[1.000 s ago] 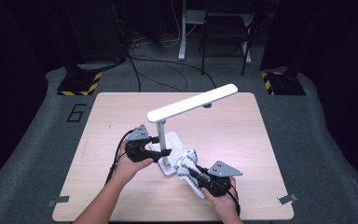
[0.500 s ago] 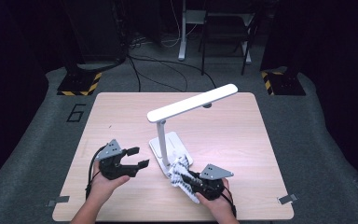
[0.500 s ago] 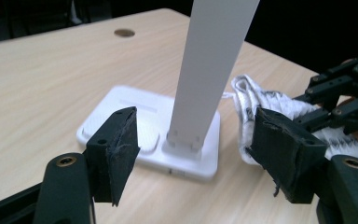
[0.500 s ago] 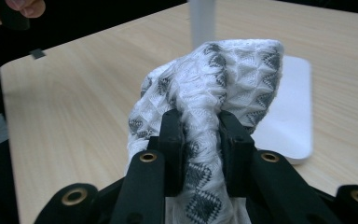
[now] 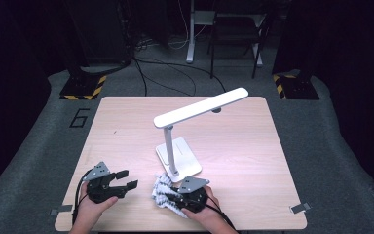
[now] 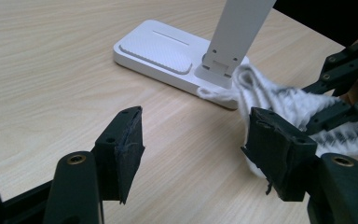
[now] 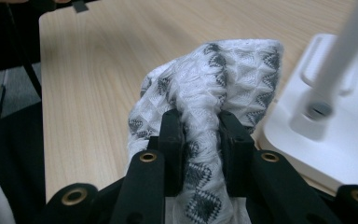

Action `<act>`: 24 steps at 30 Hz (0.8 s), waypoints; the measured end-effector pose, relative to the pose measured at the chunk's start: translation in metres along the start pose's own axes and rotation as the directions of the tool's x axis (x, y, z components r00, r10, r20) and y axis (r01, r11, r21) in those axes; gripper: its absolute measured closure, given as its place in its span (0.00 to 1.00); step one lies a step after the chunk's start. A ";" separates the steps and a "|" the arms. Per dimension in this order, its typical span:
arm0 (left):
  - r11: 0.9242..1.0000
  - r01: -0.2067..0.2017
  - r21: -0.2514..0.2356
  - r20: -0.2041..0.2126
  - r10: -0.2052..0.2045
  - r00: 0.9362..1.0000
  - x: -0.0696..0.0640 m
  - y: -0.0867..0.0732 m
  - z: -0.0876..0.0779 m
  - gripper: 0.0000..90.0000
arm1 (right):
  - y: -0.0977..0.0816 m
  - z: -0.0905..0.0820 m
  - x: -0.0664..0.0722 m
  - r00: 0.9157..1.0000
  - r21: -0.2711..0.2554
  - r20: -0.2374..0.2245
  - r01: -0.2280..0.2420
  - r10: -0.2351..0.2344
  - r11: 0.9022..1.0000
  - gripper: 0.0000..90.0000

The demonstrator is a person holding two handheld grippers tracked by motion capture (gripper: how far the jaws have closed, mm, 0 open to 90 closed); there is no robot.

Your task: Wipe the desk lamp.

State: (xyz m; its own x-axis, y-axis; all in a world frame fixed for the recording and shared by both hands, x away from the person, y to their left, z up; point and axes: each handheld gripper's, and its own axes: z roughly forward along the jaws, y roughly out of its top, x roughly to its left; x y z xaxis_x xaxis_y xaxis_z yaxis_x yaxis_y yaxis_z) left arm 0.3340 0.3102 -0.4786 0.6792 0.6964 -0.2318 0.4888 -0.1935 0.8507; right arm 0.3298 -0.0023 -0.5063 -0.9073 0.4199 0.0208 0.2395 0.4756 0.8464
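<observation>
Looks like wiping down the white lamp [image 5: 200,105] with a cloth [image 5: 161,191], and seems to be somewhere in the middle of it. Hard to say how much wiped so far: no dirt and no wet marks to see on the lamp base [image 5: 187,155]. For now, pressing the bunched-up white and grey cloth against the near corner of the lamp base, just in front of the lamp's pole [image 5: 169,148]. Probably more to do: rubbing over the flat top of the lamp base, up the pole, and maybe along the long bar on top. About the right gripper [image 5: 174,199]: held low, just in front of the lamp base, pointing along its near edge. Pinching a fold of the cloth between both pads, just loosened a tiny bit but not letting go. About the left gripper [image 5: 128,179]: held low over the table [image 5: 126,122], off to the left of the lamp base and a bit nearer than it, apart from the cloth. Pointing toward the lamp base and the cloth. Gaping wide with nothing inside, only bare wood below, and just pulled in a little. Ready to help, maybe by holding the lamp base down during more wiping.
</observation>
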 end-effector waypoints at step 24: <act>0.989 -0.132 0.064 0.011 0.131 0.991 -0.024 -0.004 0.023 0.39 | -0.012 -0.030 -0.017 0.998 0.093 0.000 -0.056 0.056 0.994 0.88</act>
State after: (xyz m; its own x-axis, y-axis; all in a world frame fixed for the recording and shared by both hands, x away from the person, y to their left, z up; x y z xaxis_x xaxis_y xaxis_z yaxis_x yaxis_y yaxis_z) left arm 0.3284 0.2777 -0.4873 0.7433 0.6574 -0.1234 0.4292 -0.3273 0.8418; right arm 0.3321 -0.0383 -0.5006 -0.8925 0.4458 0.0685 0.3210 0.5211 0.7909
